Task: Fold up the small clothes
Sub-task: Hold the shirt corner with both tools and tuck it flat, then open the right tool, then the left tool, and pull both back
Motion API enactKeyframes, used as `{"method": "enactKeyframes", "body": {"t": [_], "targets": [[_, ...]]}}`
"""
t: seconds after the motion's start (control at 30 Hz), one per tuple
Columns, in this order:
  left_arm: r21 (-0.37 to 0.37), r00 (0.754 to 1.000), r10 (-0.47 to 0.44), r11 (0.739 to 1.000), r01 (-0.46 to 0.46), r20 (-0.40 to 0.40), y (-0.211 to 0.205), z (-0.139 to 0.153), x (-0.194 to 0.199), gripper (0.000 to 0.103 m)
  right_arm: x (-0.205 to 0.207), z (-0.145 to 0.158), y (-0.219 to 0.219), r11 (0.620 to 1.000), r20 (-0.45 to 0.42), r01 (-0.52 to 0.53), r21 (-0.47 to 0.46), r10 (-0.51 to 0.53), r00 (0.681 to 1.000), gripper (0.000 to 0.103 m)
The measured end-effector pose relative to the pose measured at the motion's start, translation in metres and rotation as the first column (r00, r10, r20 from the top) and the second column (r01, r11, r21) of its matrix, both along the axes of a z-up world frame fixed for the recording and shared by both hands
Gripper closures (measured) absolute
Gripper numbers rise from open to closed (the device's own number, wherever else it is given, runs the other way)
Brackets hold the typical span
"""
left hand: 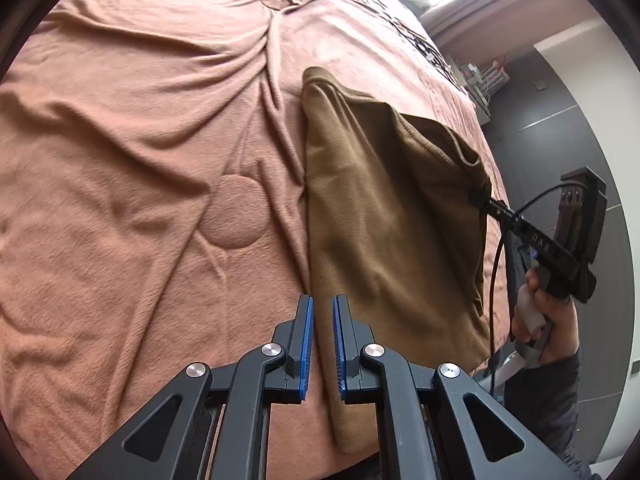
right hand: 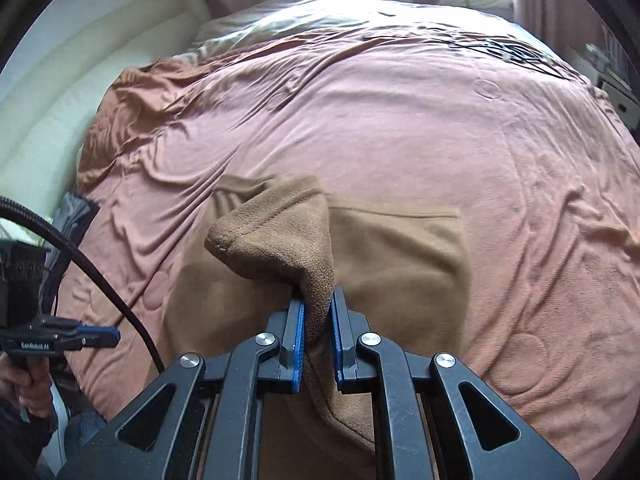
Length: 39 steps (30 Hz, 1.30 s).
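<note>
You could read "GenRobot.AI" in pale letters on the black side of your left gripper [right hand: 102,334] where it showed at the left edge of the right wrist view; on the side of your right gripper [left hand: 478,199], seen from the left wrist, only the letters "DAS" came through, the rest too small to tell.

The small brown fleece garment [left hand: 384,216], soft and nappy with a stitched hem, lay on the salmon-pink quilted bedspread [left hand: 140,140] near its front edge. That bedspread was rumpled into long creases and embossed with round padded circles, one circle just beside the garment's edge.

Your right gripper's blue ribbed pads [right hand: 299,344] were pinching a fold of the brown garment between them: the cloth rose from the bedspread into a peaked, drooping corner, while the rest of it stayed flat on the bedspread. From the left wrist view the same black fingertips bit the garment's lifted corner, and the cloth hung in a slack tent down to the bedspread.

Your left gripper [left hand: 323,344] hovered over the garment's near edge with its blue pads [left hand: 307,352] spread a narrow gap apart, nothing between them.

Your hand [left hand: 540,312] wrapped the grey grip of the right gripper, a black braided cable [left hand: 496,280] looping beside it. A cream padded headboard [right hand: 60,100] bordered the bedspread.
</note>
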<state>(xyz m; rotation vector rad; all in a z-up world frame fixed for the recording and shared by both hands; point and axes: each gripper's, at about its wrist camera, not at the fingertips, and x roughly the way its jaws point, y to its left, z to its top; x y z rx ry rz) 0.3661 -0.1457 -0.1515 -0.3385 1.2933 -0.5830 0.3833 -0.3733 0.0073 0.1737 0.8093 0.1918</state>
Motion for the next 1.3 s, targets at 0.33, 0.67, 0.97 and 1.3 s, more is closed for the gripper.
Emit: {"method": "enactKeyframes", "body": {"t": [0.33, 0.67, 0.97, 1.3], "targets": [[0.032, 1.0, -0.012, 0.999, 0.012, -0.01, -0.011, -0.008, 0.008, 0.094, 0.009, -0.013, -0.048, 0.982, -0.039, 0.176, 0.065, -0.174, 0.984, 0.071], [0.06, 1.0, -0.003, 0.998, 0.004, -0.015, -0.024, -0.013, 0.024, 0.094, 0.005, -0.02, -0.051, 0.989, -0.02, 0.139, 0.051, -0.138, 0.99, 0.043], [0.078, 1.0, -0.006, 0.997, 0.006, -0.001, -0.04, -0.012, 0.046, 0.094, 0.048, -0.03, -0.046, 0.993, -0.1, 0.105, -0.049, -0.109, 0.989, 0.043], [0.103, 1.0, 0.006, 0.995, -0.005, -0.011, -0.051, -0.025, 0.07, 0.094, 0.068, -0.036, -0.059, 0.982, -0.091, 0.178, -0.063, -0.183, 0.979, 0.045]]}}
